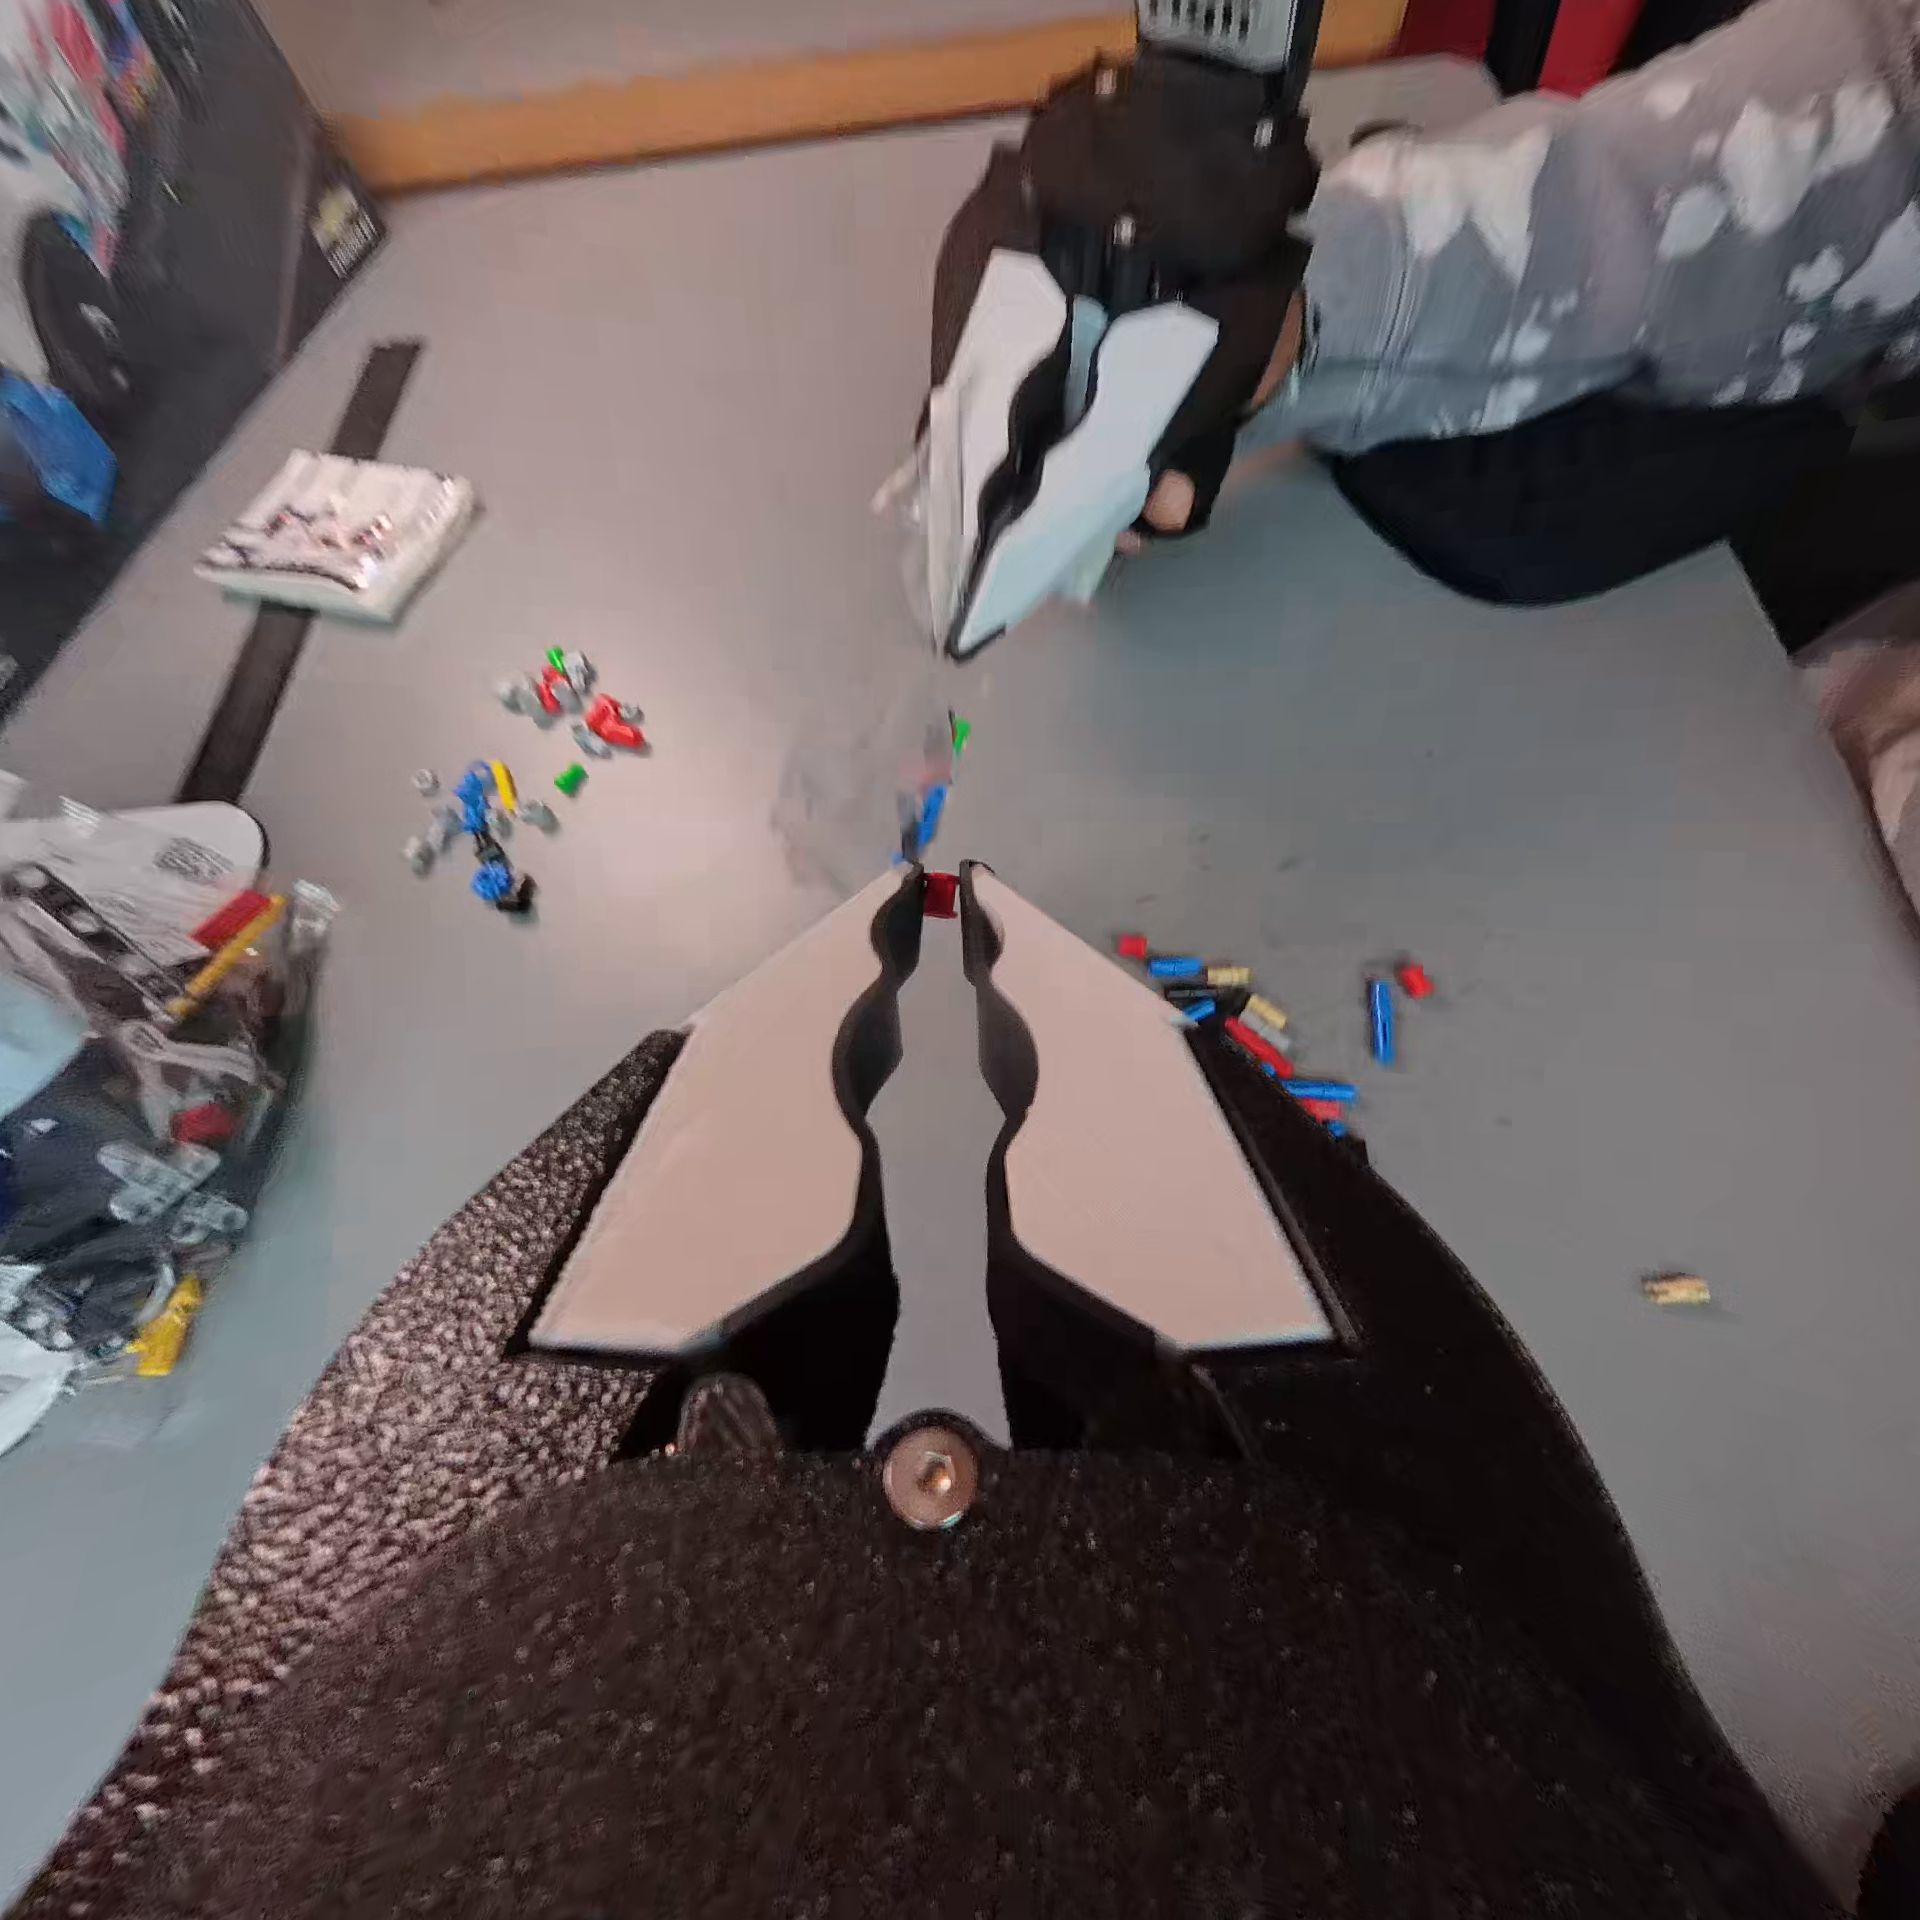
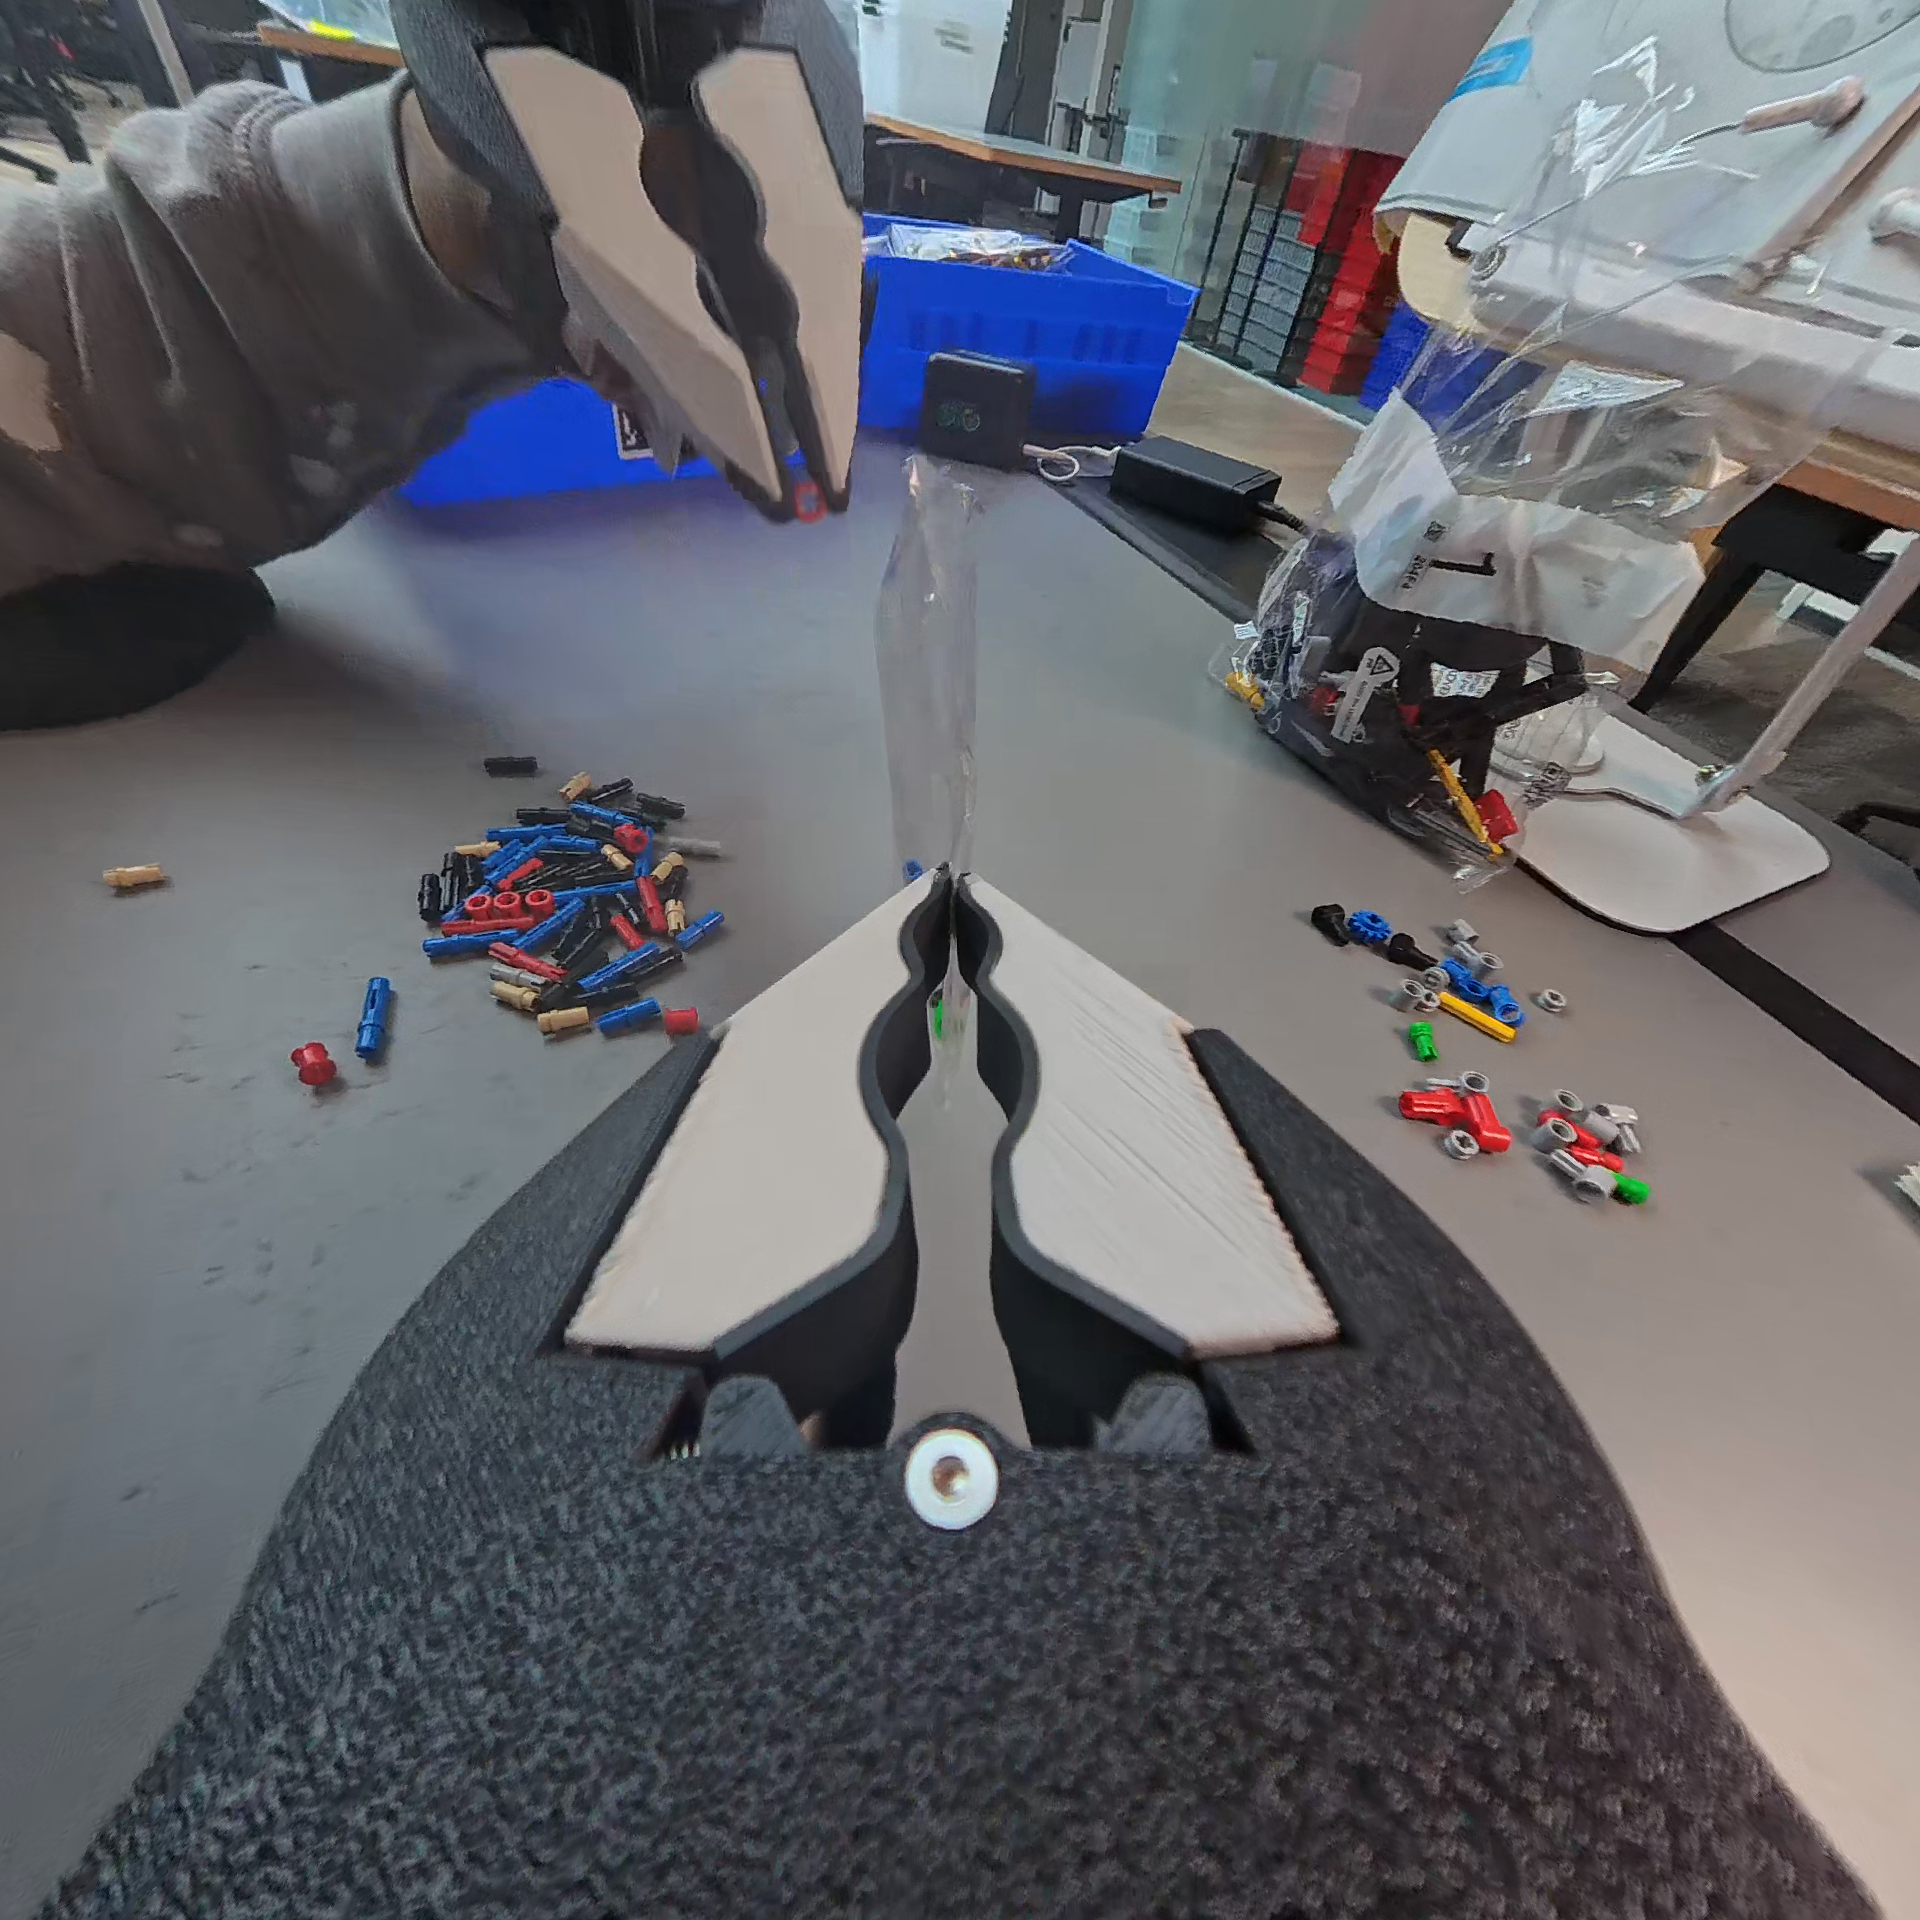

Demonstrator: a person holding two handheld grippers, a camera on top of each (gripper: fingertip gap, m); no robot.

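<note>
1. The left gripper pinches a small red plastic bush between narrow fingers, above the grey desk.
2. The right gripper fingers clamp a small clear plastic bag, beside the pile of mixed plastic pins.

Two hand-held tongs are seen, each built of a coarse-grained black body from which two pale, flat-faced fingers taper to a point, their inner edges lined with wavy black rubber. A silver screw in a round washer is set at the centre of each body. A mottled grey-and-white sleeve and a black fingerless glove are worn.
</note>
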